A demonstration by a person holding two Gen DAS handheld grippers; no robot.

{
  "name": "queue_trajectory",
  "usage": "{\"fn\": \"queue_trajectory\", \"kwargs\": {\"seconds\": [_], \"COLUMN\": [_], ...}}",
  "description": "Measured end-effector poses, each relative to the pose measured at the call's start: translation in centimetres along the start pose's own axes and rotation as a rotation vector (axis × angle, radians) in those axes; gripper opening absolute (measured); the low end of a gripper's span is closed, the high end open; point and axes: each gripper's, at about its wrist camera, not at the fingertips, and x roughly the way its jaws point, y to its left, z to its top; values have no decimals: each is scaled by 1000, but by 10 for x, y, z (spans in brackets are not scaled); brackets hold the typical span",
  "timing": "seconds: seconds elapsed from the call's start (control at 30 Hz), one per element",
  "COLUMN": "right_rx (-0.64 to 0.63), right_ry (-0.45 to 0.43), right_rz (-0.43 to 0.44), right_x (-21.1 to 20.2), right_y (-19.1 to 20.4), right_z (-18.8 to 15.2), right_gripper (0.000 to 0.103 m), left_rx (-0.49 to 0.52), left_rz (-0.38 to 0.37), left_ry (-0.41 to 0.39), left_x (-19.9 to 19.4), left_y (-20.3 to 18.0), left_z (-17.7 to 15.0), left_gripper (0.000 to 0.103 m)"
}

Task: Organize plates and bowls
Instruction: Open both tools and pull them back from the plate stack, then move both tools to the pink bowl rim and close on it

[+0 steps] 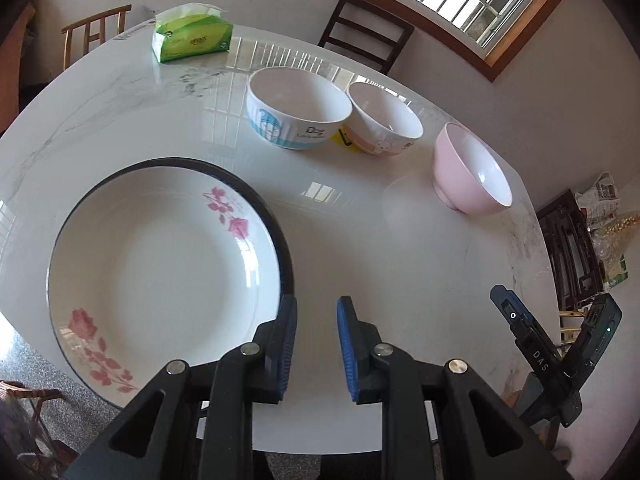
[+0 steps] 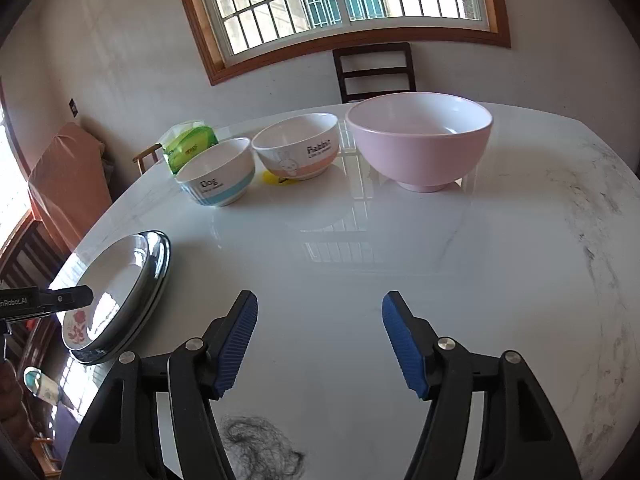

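Observation:
A white plate with pink flowers (image 1: 160, 264) lies on another dark-rimmed plate at the table's near left; the stack shows in the right wrist view (image 2: 120, 292) too. Three bowls stand in a row: a blue-striped one (image 1: 296, 108) (image 2: 218, 178), a rabbit-print one (image 1: 386, 120) (image 2: 298, 150) and a pink one (image 1: 470, 170) (image 2: 420, 138). My left gripper (image 1: 316, 344) is open and empty, its left finger just beside the plates' right rim. My right gripper (image 2: 318, 340) is open and empty over bare table, short of the pink bowl; it shows in the left wrist view (image 1: 556, 356).
A green tissue pack (image 1: 192, 36) (image 2: 190, 146) sits at the far side of the white marble table (image 1: 360, 248). A dark chair (image 2: 374, 70) stands behind the table under the window. A yellow tag (image 2: 274, 178) lies by the rabbit bowl. A dark scribble mark (image 2: 260, 448) is near the front edge.

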Motion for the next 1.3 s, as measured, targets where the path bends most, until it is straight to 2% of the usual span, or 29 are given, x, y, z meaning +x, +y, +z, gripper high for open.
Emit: {"fn": "queue_trajectory", "kwargs": {"seconds": [0.13, 0.23, 0.33, 0.53, 0.77, 0.83, 0.9, 1.03, 1.1, 1.2, 1.3], "right_rx": [73, 87, 104, 139, 174, 176, 178, 173, 177, 159, 149], "right_ry": [-28, -44, -29, 50, 154, 168, 180, 206, 216, 219, 239], "right_rz": [-29, -34, -12, 39, 38, 26, 28, 13, 21, 7, -7], "right_x": [-16, -28, -30, -2, 48, 60, 69, 84, 89, 93, 100], "right_y": [-51, -79, -102, -126, -143, -146, -149, -150, -150, -149, -147], "right_z": [19, 46, 80, 144, 177, 182, 185, 189, 191, 192, 193], "right_gripper": [63, 63, 64, 64, 64, 64, 64, 63, 63, 64, 64], "left_rx": [9, 37, 33, -44, -99, -103, -118, -175, -139, -135, -148], "left_rz": [-135, -157, -244, -305, -291, -279, -260, -291, -227, -184, -186], "left_ry": [56, 46, 78, 123, 171, 160, 161, 152, 132, 130, 149], "left_x": [19, 30, 50, 90, 130, 134, 136, 131, 127, 131, 142], "left_y": [-46, -81, -108, -130, -132, -133, -129, -123, -128, -130, -132], "left_z": [31, 60, 85, 127, 153, 156, 157, 153, 155, 156, 157], "left_gripper": [21, 21, 22, 22, 22, 24, 36, 39, 51, 51, 51]}}
